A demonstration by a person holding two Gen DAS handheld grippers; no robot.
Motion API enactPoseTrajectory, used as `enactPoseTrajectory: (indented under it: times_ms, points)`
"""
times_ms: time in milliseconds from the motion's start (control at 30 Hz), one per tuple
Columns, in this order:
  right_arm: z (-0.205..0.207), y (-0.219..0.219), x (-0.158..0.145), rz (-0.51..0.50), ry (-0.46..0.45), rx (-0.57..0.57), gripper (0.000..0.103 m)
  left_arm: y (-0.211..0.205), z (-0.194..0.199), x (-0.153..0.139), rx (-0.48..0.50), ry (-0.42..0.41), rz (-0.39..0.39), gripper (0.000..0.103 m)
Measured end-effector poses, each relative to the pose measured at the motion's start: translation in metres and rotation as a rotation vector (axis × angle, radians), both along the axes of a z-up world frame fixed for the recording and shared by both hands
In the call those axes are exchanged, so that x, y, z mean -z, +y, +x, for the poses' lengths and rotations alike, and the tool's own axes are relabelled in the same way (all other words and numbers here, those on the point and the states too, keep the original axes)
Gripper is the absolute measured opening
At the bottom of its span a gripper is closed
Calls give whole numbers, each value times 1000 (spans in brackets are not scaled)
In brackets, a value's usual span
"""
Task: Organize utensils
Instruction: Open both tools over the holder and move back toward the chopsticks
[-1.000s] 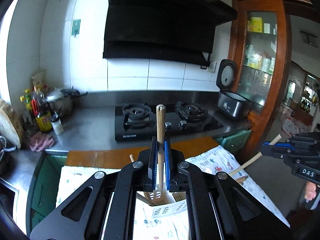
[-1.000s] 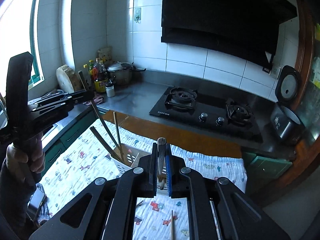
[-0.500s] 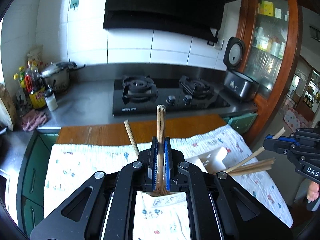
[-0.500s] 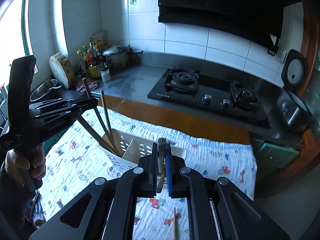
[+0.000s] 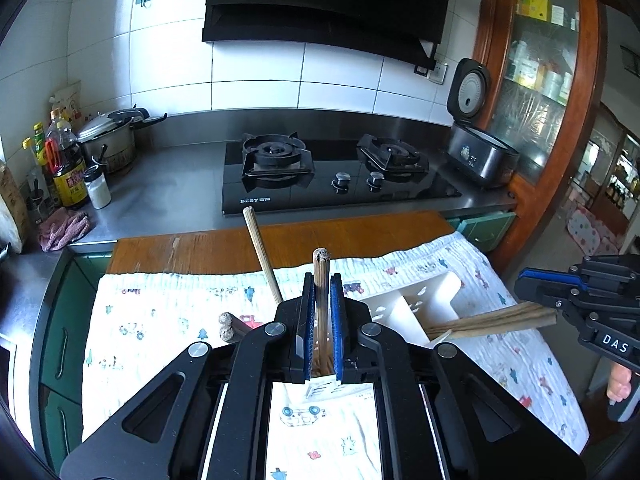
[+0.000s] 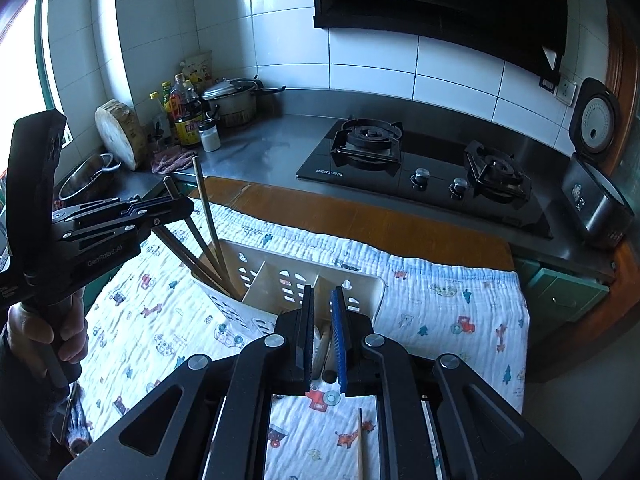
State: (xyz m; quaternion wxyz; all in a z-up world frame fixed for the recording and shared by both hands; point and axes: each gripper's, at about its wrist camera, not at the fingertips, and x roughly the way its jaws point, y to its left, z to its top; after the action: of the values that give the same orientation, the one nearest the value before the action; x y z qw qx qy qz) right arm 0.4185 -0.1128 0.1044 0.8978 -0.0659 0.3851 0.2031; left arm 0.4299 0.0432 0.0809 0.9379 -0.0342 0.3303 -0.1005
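Clamping a wooden chopstick (image 5: pixel 321 280) upright, the left gripper (image 5: pixel 320 320) stood over the end compartment of the white utensil caddy (image 6: pixel 276 276), evidently so the stick could drop in beside those already leaning there (image 6: pixel 208 220). The right gripper (image 6: pixel 322 332) had its jaws slightly parted with pale handles (image 6: pixel 322 350) loose between them above the caddy's opposite end, which reads as a release rather than a grip. One more chopstick (image 6: pixel 359 444) lay on the printed cloth (image 6: pixel 440 304) nearby, unsorted.
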Motion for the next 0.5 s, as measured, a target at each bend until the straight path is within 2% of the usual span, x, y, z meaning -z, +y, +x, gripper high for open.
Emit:
enactPoseTrajectory:
  times_ms: [67,200,267,367,500]
  points:
    - [-2,-2,-2,4,-11,5,11,-1,-3,-3,5,-7,-3,13]
    - [-11,-9,-11,27,-38,16,25,-2,-19,-14,12,-41,-5,23]
    - [-22,-16,-18,46,-61,25,27,-1,-29,-19,14,-56,-14,27]
    - [-42,-29,-24,80,-89,30,35,-3,-55,-26,16,-93,-11,37]
    - [-76,-39,-21,67,-133,43,38,-4,-91,-24,16,-106,-20,44]
